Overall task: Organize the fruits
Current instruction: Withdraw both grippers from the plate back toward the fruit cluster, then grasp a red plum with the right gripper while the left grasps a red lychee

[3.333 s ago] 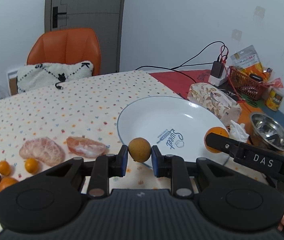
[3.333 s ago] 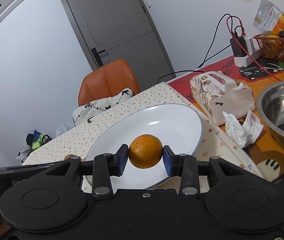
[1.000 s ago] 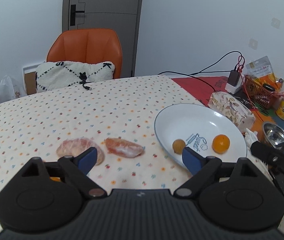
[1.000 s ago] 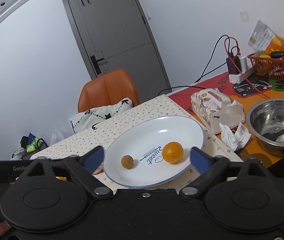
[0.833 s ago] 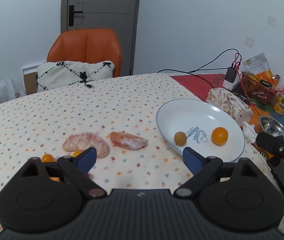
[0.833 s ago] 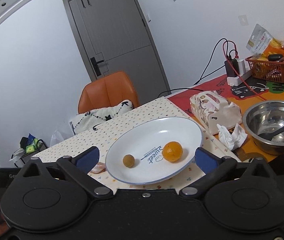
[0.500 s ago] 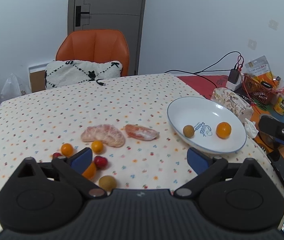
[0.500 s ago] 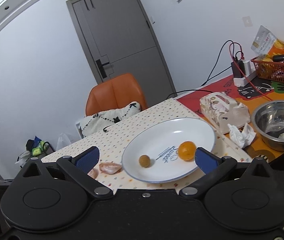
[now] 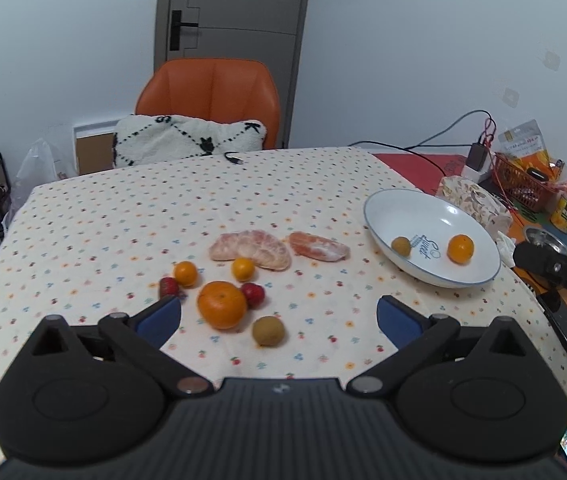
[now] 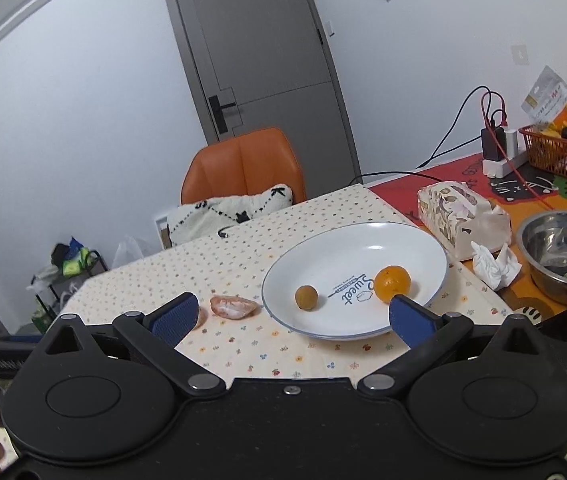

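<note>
While both sets of fingers stand spread wide with nothing between them, the left gripper [image 9: 278,314] hangs above the near part of the counter [image 9: 123,216], its blue pads framing a cluster of loose fruit without touching any of it. Nearest its gap lie a large orange [image 9: 222,304] and, just beside it toward the camera, a brownish longan [image 9: 268,331]. A red fruit [image 9: 253,294] touches the large orange on its right, and another red fruit [image 9: 168,286] lies close to the left pad. Behind these sit two small kumquats [image 9: 185,273], then a peeled pomelo half [image 9: 250,244] and a separate peeled segment [image 9: 318,246] just to its right.

The right gripper [image 10: 292,314] is likewise empty, fingers wide apart, held over the counter edge in front of a white plate [image 10: 399,240] printed with the word "Sweet". On that plate rest a second longan [image 10: 306,297] and a small orange [image 10: 392,283], apart from each other on either side of the lettering. The right blue pad overlaps the plate's near rim in this view; contact cannot be told.

Beyond the plate stand a floral tissue box [image 10: 457,216], a crumpled tissue [image 10: 493,264] and a steel bowl [image 10: 563,262]. An orange chair [image 9: 211,100] with a white cushion [image 9: 187,140] stands at the far side.
</note>
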`<move>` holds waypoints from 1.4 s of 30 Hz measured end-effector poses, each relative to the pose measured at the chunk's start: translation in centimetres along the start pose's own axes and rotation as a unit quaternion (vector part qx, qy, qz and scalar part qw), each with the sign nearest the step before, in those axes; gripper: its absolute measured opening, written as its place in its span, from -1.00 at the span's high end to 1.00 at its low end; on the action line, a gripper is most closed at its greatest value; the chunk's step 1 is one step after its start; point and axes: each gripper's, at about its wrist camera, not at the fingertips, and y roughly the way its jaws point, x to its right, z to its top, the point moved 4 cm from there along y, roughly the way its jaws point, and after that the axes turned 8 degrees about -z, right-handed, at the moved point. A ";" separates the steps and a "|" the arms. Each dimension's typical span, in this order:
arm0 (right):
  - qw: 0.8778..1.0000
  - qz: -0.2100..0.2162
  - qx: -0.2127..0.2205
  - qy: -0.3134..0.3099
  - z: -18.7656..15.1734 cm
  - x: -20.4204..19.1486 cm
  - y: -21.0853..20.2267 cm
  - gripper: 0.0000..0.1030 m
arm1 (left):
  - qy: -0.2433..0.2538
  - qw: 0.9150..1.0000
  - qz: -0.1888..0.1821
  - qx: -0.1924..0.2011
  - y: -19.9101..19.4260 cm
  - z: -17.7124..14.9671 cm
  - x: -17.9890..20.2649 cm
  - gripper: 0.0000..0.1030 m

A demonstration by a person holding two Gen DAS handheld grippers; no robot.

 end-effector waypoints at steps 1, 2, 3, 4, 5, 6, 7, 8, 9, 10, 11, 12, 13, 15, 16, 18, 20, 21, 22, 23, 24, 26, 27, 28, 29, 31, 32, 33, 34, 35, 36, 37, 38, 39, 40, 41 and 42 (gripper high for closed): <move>1.000 0.002 -0.002 -0.001 -0.1 -0.1 0.1 -1.00 | -0.003 1.000 0.001 0.001 -0.2 0.0 -0.3 -1.00; 1.000 0.005 -0.006 0.000 -0.2 -0.2 0.1 -1.00 | -0.007 1.000 0.001 0.001 -0.4 -0.1 -0.6 -1.00; 1.000 0.008 -0.010 -0.001 -0.2 -0.3 0.2 -1.00 | -0.014 1.000 -0.002 0.000 -0.6 -0.1 -1.0 -1.00; 1.000 0.010 -0.013 -0.002 -0.3 -0.5 0.2 -1.00 | -0.019 1.000 -0.007 -0.001 -0.7 -0.2 -1.3 -1.00; 1.000 0.009 -0.015 -0.004 -0.4 -0.7 0.3 -1.00 | -0.022 1.000 -0.008 -0.003 -0.8 -0.2 -1.6 -1.00; 1.000 0.009 -0.016 -0.008 -0.5 -0.9 0.2 -1.00 | -0.023 1.000 -0.007 -0.004 -0.9 -0.3 -1.8 -1.00; 1.000 0.009 -0.017 -0.011 -0.6 -1.1 0.3 -1.00 | -0.025 1.000 -0.005 -0.004 -1.1 -0.4 -2.1 -1.00; 1.000 0.011 -0.018 -0.014 -0.7 -1.3 0.3 -1.00 | -0.028 1.000 -0.004 -0.004 -1.2 -0.5 -2.4 -1.00; 1.000 0.013 -0.019 -0.017 -0.7 -1.5 0.3 -1.00 | -0.031 1.000 -0.004 -0.004 -1.3 -0.6 -2.7 -1.00; 1.000 0.015 -0.019 -0.018 -0.8 -1.7 0.3 -1.00 | -0.032 0.999 -0.002 -0.004 -1.4 -0.7 -3.0 -1.00; 0.999 0.018 -0.021 -0.017 -0.9 -1.8 0.3 -1.00 | -0.032 0.999 0.001 -0.004 -1.5 -0.7 -3.2 -1.00; 0.999 0.021 -0.023 -0.016 -1.1 -2.0 0.4 -1.00 | -0.032 0.999 0.004 -0.003 -1.6 -0.8 -3.4 -1.00; 0.999 0.025 -0.026 -0.015 -1.2 -2.1 0.4 -1.00 | -0.031 0.999 0.007 -0.003 -1.7 -0.8 -3.6 -1.00; 0.999 0.030 -0.032 -0.019 -1.5 -2.7 0.5 -1.00 | -0.029 0.999 0.019 -0.001 -1.8 -0.9 -4.0 -1.00; 0.999 0.033 -0.033 -0.023 -1.7 -3.0 0.6 -1.00 | -0.029 0.999 0.025 0.000 -1.9 -0.9 -4.2 -1.00; 0.998 0.039 -0.037 -0.031 -1.9 -3.6 0.7 -1.00 | -0.032 0.999 0.033 0.002 -2.0 -0.9 -4.8 -1.00; 0.997 0.046 -0.041 -0.042 -2.1 -4.4 0.8 -1.00 | -0.035 0.999 0.040 0.002 -2.1 -1.0 -5.4 -1.00; 0.997 0.049 -0.043 -0.047 -2.2 -4.8 0.9 -1.00 | -0.035 0.998 0.043 0.003 -2.2 -1.0 -5.6 -1.00; 0.996 0.053 -0.046 -0.049 -2.3 -5.1 1.0 -1.00 | -0.037 0.998 0.046 0.003 -2.2 -1.1 -5.9 -1.00; 0.996 0.058 -0.048 -0.051 -2.3 -5.5 1.1 -1.00 | -0.039 0.998 0.049 0.003 -2.1 -1.2 -6.1 -1.00; 0.995 0.064 -0.050 -0.052 -2.4 -5.8 1.2 -1.00 | -0.042 0.998 0.051 0.002 -2.1 -1.2 -6.4 -1.00; 0.994 0.072 -0.052 -0.057 -2.5 -6.4 1.3 -1.00 | -0.046 0.997 0.059 -0.001 -2.0 -1.4 -6.8 -1.00; 0.994 0.075 -0.053 -0.059 -2.5 -6.8 1.4 -1.00 | -0.047 0.997 0.064 -0.003 -1.9 -1.4 -7.0 -1.00; 0.994 0.079 -0.054 -0.062 -2.6 -7.1 1.5 -1.00 | -0.049 0.997 0.065 -0.003 -1.9 -1.5 -7.2 -1.00; 0.993 0.083 -0.055 -0.065 -2.7 -7.4 1.6 -1.00 | -0.051 0.997 0.063 -0.003 -1.9 -1.5 -7.5 -1.00; 0.992 0.093 -0.059 -0.067 -2.9 -7.9 1.9 -1.00 | -0.057 0.996 0.063 -0.004 -1.8 -1.6 -8.0 -0.99; 0.991 0.096 -0.061 -0.068 -2.9 -8.1 2.0 -1.00 | -0.059 0.996 0.065 -0.003 -1.8 -1.7 -8.2 -0.99; 0.991 0.099 -0.064 -0.070 -3.0 -8.3 2.2 -1.00 | -0.062 0.996 0.067 -0.002 -1.7 -1.7 -8.5 -0.99; 0.990 0.101 -0.066 -0.072 -3.1 -8.5 2.4 -1.00 | -0.063 0.996 0.067 -0.002 -1.6 -1.8 -8.7 -0.98; 0.990 0.104 -0.066 -0.073 -3.1 -8.7 2.5 -1.00 | -0.065 0.996 0.065 -0.002 -1.6 -1.8 -8.9 -0.97; 0.989 0.106 -0.068 -0.073 -3.2 -8.9 2.7 -0.98 | -0.068 0.996 0.064 -0.003 -1.5 -1.9 -9.0 -0.96; 0.989 0.108 -0.070 -0.073 -3.2 -9.0 2.9 -0.98 | -0.069 0.996 0.062 -0.003 -1.4 -1.9 -9.2 -0.96; 0.989 0.110 -0.074 -0.072 -3.2 -9.2 3.1 -0.96 | -0.069 0.996 0.061 -0.001 -1.2 -1.9 -9.2 -0.96; 0.988 0.112 -0.076 -0.072 -3.2 -9.3 3.3 -0.88 | -0.069 0.996 0.061 0.001 -1.2 -1.9 -9.3 -0.95; 0.988 0.114 -0.077 -0.072 -3.3 -9.4 3.5 -0.85 | -0.069 0.996 0.060 0.003 -1.1 -1.8 -9.3 -0.94; 0.987 0.117 -0.080 -0.071 -3.3 -9.5 3.7 -0.81 | -0.069 0.996 0.059 0.004 -1.0 -1.8 -9.4 -0.93; 0.987 0.119 -0.081 -0.070 -3.3 -9.6 3.9 -0.77 | -0.070 0.996 0.058 0.004 -0.9 -1.8 -9.5 -0.90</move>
